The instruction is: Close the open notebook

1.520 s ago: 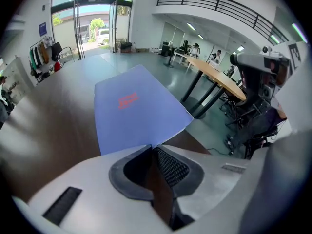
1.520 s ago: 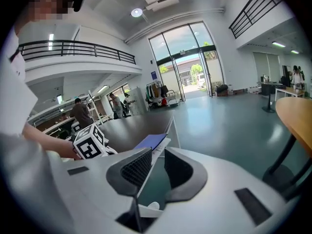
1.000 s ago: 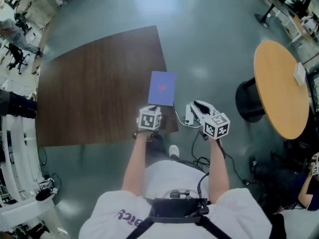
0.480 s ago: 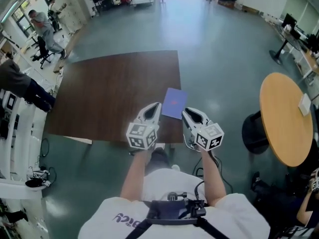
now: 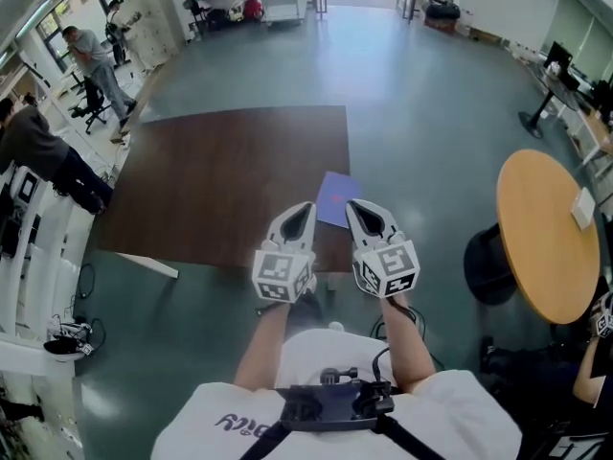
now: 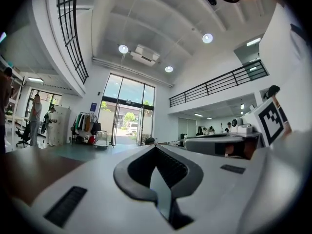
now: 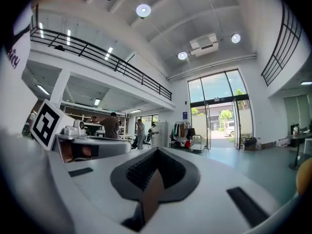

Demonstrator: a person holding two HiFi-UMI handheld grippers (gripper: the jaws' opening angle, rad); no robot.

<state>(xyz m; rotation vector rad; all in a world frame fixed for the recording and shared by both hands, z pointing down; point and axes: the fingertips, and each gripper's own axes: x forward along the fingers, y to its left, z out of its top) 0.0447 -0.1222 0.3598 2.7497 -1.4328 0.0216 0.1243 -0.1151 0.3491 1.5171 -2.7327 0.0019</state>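
**tinker_jo:** So is the notebook (image 5: 336,197) done or not? All I see is a purple cover facing up, no pages.

**benchrat:** Looks closed to me. It's lying flat on the brown surface (image 5: 220,180), right by the right-hand edge and near the corner closest to the person. It might overhang that edge a little, can't tell for sure. Part of it sits behind the gripper tips in the head view.

**tinker_jo:** And the grippers?

**benchrat:** Left gripper (image 5: 303,209) has its jaws pressed together with nothing in them. Right gripper (image 5: 358,207) has just snapped its jaws together, also on nothing. Both are held up side by side, pointing level, well off the notebook.

**tinker_jo:** So what's left to do well?

**benchrat:** I'd say just the check. Look that the cover isn't springing up. If it is, come down with closed jaws and press on the side away from the spine, straight down. Don't shove sideways, since it's so close to the edge it could slide off.
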